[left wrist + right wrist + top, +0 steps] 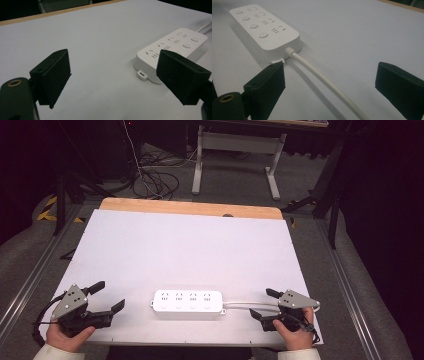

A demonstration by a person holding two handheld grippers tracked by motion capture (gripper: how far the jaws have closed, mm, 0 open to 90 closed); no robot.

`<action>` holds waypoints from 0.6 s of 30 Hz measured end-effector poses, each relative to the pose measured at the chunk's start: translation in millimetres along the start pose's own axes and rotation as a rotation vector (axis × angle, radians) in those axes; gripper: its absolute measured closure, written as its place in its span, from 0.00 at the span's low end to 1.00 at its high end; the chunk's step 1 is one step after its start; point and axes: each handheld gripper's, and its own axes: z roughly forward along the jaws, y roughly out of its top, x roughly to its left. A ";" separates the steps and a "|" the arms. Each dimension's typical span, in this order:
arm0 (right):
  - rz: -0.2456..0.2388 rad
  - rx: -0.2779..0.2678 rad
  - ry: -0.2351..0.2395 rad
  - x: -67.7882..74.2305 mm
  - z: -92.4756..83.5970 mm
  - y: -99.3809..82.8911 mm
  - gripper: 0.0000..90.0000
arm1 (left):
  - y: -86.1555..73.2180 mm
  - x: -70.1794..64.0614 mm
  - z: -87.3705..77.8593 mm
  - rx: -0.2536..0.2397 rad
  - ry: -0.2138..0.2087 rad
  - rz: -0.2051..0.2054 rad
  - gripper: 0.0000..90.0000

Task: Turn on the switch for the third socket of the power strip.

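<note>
Both grippers [111,297] [260,304] gape empty; power strip's [187,303] cord [247,306] runs under right gripper.

The power strip [187,302] looks like smooth white plastic with a slight sheen, its cord [319,75] the same. The white tabletop [180,245] is matt, edged by bare wood at the far side. The gripper pads [53,75] are matt black plastic.
</note>
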 end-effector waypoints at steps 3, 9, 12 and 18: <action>-0.002 0.002 -0.001 0.3 -0.3 0.1 0.11 | 0.3 -0.3 -0.5 0.000 0.006 0.002 0.15; 0.001 0.002 0.005 -0.1 -0.1 -0.2 0.11 | 1.5 -0.5 -1.7 -0.004 0.005 0.003 0.14; -0.002 0.004 0.004 0.0 0.0 0.1 0.11 | 2.0 0.3 -3.0 -0.006 0.008 0.003 0.14; -0.008 0.003 0.002 0.2 -1.1 0.7 0.11 | 1.9 0.0 -3.5 -0.007 0.017 -0.001 0.14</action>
